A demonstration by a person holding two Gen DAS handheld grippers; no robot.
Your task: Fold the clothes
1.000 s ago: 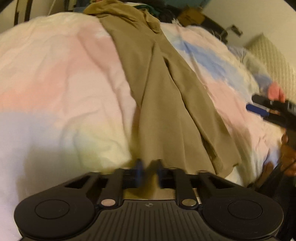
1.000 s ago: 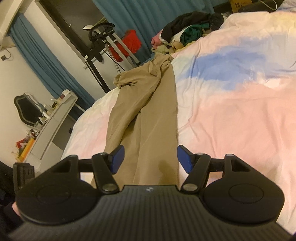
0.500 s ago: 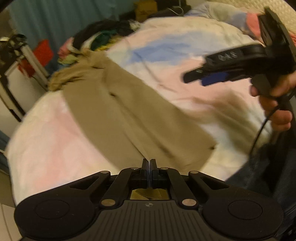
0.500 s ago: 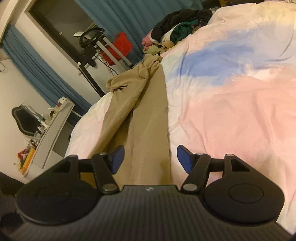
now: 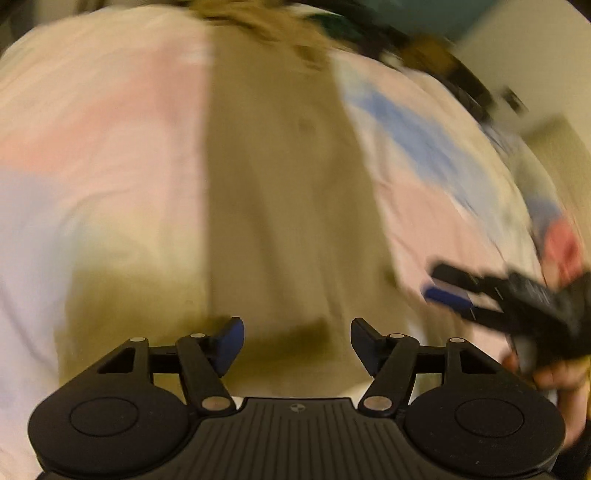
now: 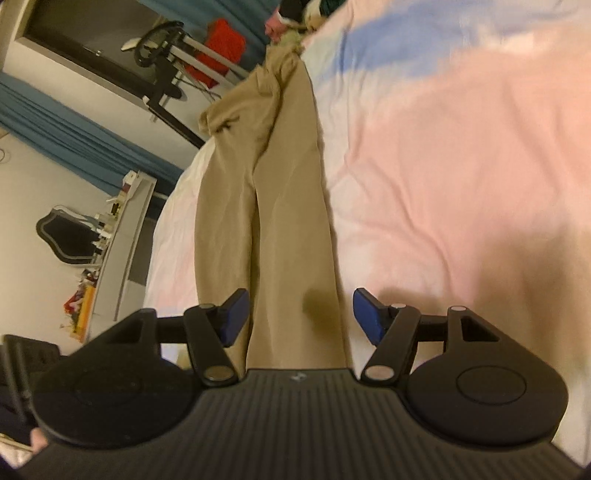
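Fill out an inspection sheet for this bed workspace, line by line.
Surface: bed cover, pastel pink, blue and white, wrinkled.
Job's things: tan trousers lying lengthwise on the cover, legs side by side, far end bunched.
Clutter: heap of clothes at the far end of the bed.
Grippers: left tool has just been opening, nothing between its jaws; right tool open above the near end of the trousers, holding nothing.
Cables: nothing seen.
Surroundings: blue curtains, white shelf with small items, exercise machine, red item behind it.
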